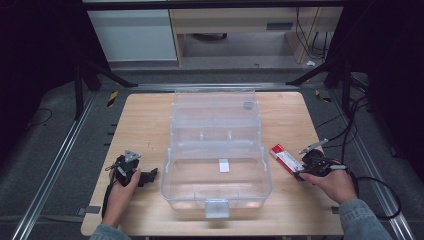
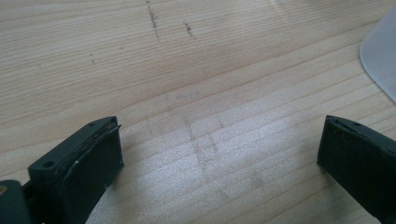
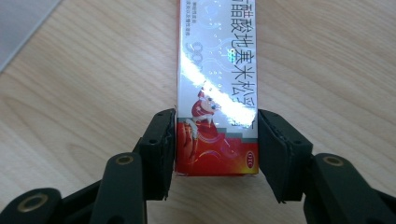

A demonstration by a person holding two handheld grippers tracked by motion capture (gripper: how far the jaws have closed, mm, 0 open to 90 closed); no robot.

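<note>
Left tool (image 1: 150,175), lower left of the high view, spread over bare table (image 1: 140,120). Centre: open clear case (image 1: 216,170). Lower right, right tool (image 3: 215,142) pinches the red-and-white carton (image 3: 217,84) across its near end; likely light, crushable, glossy, so grip sides gently; long axis runs up-left toward the case.

A box (image 1: 216,155) stands mid-worktop (image 1: 145,115), lid back. A carton (image 1: 285,158) lies just right of it, in the right claw (image 1: 300,172). The left claw (image 1: 151,174) rests left of the box.
</note>
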